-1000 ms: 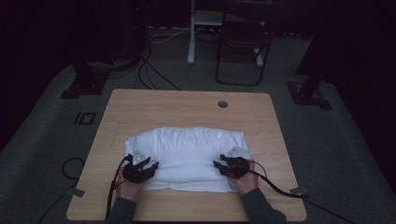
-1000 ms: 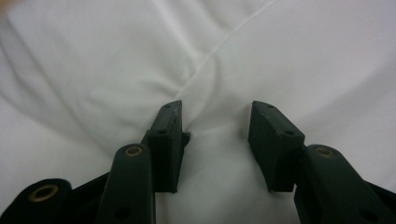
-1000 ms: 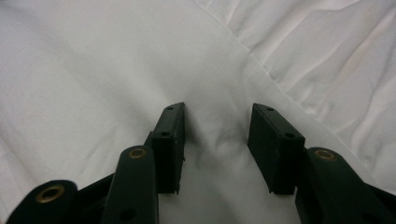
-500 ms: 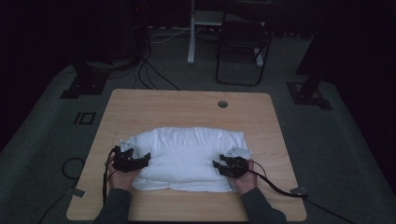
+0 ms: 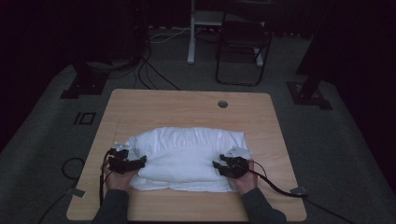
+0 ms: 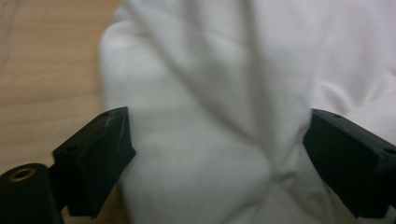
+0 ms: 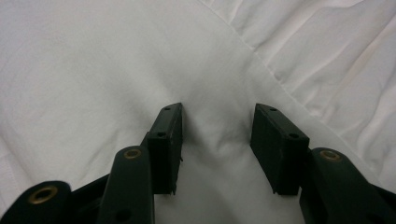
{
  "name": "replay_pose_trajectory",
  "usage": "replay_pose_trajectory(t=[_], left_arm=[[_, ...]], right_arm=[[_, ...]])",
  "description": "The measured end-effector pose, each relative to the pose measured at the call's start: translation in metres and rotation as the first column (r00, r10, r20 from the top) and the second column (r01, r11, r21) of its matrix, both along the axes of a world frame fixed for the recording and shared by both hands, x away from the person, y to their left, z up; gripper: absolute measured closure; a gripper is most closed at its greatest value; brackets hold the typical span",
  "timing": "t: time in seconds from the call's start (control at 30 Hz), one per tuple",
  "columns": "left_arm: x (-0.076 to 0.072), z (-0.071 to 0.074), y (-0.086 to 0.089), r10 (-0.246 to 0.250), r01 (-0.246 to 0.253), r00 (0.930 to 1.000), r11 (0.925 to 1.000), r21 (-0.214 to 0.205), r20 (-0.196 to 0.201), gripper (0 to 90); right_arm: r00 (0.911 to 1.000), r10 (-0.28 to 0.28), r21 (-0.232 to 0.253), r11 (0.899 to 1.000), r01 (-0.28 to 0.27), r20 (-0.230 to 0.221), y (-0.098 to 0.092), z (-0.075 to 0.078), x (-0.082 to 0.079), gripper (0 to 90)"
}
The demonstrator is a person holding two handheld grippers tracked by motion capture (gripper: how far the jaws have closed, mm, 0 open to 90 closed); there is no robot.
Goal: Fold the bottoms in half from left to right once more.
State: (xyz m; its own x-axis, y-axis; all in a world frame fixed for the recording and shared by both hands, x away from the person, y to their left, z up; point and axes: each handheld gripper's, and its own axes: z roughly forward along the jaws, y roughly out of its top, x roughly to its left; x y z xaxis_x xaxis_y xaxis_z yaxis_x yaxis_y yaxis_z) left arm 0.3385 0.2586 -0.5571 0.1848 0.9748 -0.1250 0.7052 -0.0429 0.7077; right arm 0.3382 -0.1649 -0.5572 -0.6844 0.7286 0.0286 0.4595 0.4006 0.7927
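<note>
A white folded cloth (image 5: 187, 154) lies as a thick bundle on the near half of the wooden table (image 5: 177, 109). My left gripper (image 5: 141, 161) is at the cloth's left end. In the left gripper view it (image 6: 217, 135) is open wide, its jaws on either side of the rounded cloth edge (image 6: 205, 93). My right gripper (image 5: 217, 164) rests on the cloth's right front part. Seen from the right gripper view, it (image 7: 217, 126) has its jaws pressed into the cloth (image 7: 93, 70), part-way closed with a raised pucker pinched between them.
A round cable hole (image 5: 222, 103) sits near the table's far edge. Bare wood runs behind and to the left of the cloth. Cables trail off both grippers over the front edge. A black chair (image 5: 243, 42) and stand bases are on the floor beyond.
My left gripper has slid left from on top of the cloth to its left end. The right gripper has stayed where it was.
</note>
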Motion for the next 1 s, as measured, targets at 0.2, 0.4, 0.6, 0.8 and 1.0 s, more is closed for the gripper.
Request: replay_pose_trajectory(t=[0.2, 0.4, 0.6, 0.8, 1.0], left_arm=[[-0.0018, -0.0009, 0.0009, 0.012, -0.011, 0.9998, 0.999, 0.043, -0.017, 3.1], [-0.0045, -0.0016, -0.0014, 0.015, -0.014, 0.9998, 0.9965, 0.083, -0.016, 5.1], [-0.0087, 0.0017, -0.007, -0.047, 0.046, 0.9988, 0.9974, 0.056, 0.013, 33.0], [-0.0103, -0.0004, -0.0035, -0.029, 0.027, 0.9986, 0.9991, 0.033, 0.044, 71.5], [-0.0097, -0.0014, 0.0027, -0.03, 0.031, 0.999, 0.999, -0.031, 0.034, 82.5]], right_arm=[[1.0, 0.001, -0.002, 1.0, -0.001, 0.005, 0.0002, -0.0001, -0.0005, 52.6], [1.0, 0.002, -0.002, 1.0, -0.002, 0.008, 0.0003, -0.0003, -0.0011, 52.5], [1.0, 0.002, -0.001, 1.0, -0.002, 0.005, 0.0003, -0.0004, -0.0005, 52.4], [1.0, 0.004, -0.001, 1.0, -0.004, 0.007, 0.0004, -0.0007, -0.0007, 52.2], [1.0, 0.005, -0.002, 1.0, -0.005, 0.007, 0.0005, -0.0012, -0.0006, 52.1]])
